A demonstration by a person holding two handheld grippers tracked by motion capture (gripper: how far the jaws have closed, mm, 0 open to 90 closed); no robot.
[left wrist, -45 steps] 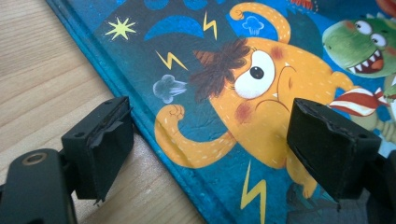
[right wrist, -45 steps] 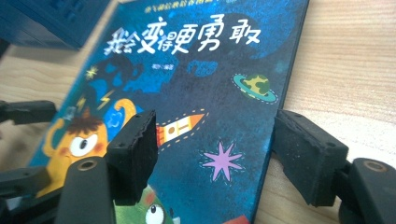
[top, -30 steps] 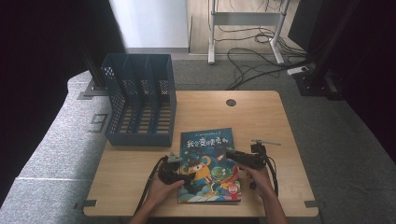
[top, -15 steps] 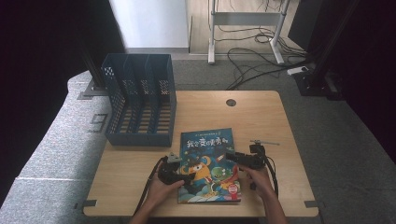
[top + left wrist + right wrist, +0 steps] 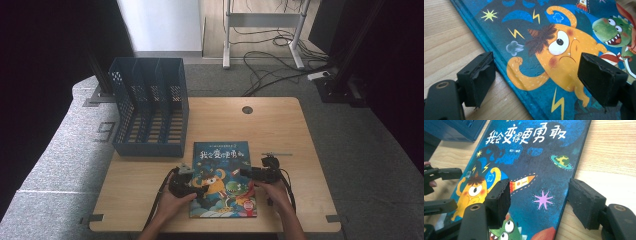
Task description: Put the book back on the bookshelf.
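On the tabletop (image 5: 280, 125), both open grippers straddle the flat book's (image 5: 222, 177) edges: left gripper (image 5: 192, 189), right gripper (image 5: 252, 173). Closing unevenly could slide the book instead of lifting it.

A pale, matt wood grain is being shown by the desk (image 5: 280, 125); a smooth, printed cover by the book (image 5: 222, 177); perforated blue plastic by the rack (image 5: 150, 112).
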